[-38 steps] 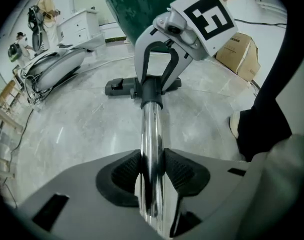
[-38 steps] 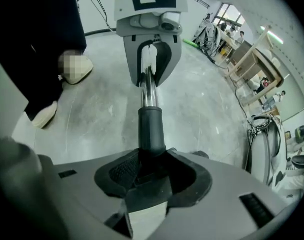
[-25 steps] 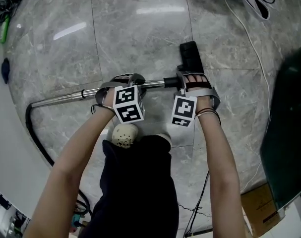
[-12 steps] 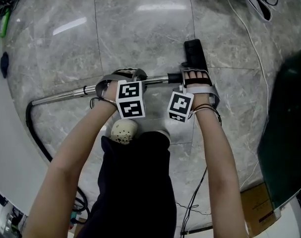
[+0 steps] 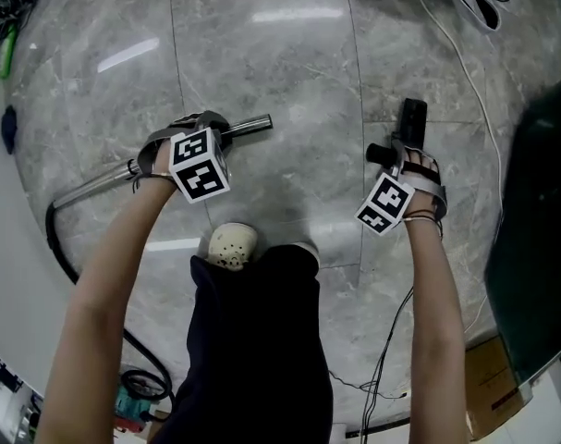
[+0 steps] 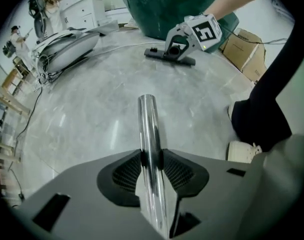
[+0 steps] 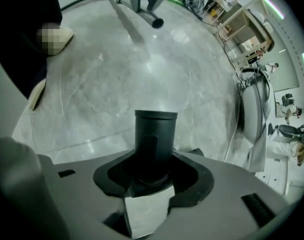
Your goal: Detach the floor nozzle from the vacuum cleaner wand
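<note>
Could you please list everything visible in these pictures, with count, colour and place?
wand: one, chrome, left, between the left jaws.
floor nozzle: one, black, right, apart from the wand.
hose: one, black, far left.
cable: one, white, upper right floor.
cardboard box: one, brown, lower right.
shoe: one, cream, centre.
left gripper: one, grey, shut on the wand.
right gripper: one, grey, shut on the floor nozzle.

My head camera looks steeply down from the person's head onto the marble floor (image 5: pixel 262 54), from well above. The left gripper (image 6: pixel 152 159) camera sits right behind its jaws and faces along the wand (image 6: pixel 147 119) toward the right gripper (image 6: pixel 179 48). The right gripper's camera sits close on the nozzle (image 7: pixel 156 134) neck, facing back. All three share the floor between.
</note>
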Demonstrator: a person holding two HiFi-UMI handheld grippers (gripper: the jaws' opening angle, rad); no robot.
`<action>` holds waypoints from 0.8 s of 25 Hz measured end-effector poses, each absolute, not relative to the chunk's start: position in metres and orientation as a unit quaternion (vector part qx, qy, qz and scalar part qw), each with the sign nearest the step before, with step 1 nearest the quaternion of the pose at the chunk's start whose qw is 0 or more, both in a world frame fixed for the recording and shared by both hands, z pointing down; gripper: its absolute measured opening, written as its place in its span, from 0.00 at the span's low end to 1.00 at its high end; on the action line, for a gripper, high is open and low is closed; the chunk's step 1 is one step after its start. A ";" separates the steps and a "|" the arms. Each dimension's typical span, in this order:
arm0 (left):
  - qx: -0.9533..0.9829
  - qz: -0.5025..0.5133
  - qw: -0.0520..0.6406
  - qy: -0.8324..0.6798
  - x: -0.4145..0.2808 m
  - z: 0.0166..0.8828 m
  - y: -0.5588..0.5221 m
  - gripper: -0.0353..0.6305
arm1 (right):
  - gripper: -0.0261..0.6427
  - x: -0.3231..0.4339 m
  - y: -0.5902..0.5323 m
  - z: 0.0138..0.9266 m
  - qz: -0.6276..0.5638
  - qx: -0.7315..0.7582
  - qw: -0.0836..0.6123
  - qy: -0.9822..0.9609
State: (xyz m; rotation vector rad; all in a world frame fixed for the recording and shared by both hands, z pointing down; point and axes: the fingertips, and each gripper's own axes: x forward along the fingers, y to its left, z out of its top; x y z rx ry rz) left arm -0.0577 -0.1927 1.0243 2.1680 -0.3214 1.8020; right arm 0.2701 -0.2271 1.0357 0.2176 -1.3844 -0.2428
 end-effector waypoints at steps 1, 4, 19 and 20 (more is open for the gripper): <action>0.761 0.620 0.150 -0.116 -0.046 1.023 -0.197 0.27 | 0.33 0.252 -0.222 1.037 -0.113 0.098 0.751 -0.643; 0.776 0.602 0.137 -0.129 -0.016 1.019 -0.210 0.27 | 0.33 0.209 -0.209 1.039 -0.136 0.088 0.737 -0.656; 0.806 0.517 0.197 -0.212 0.015 0.904 -0.217 0.48 | 0.42 0.164 -0.187 0.924 0.022 0.209 0.629 -0.748; 0.807 0.509 0.208 -0.214 0.014 0.888 -0.212 0.48 | 0.42 0.160 -0.191 0.906 0.054 0.238 0.610 -0.754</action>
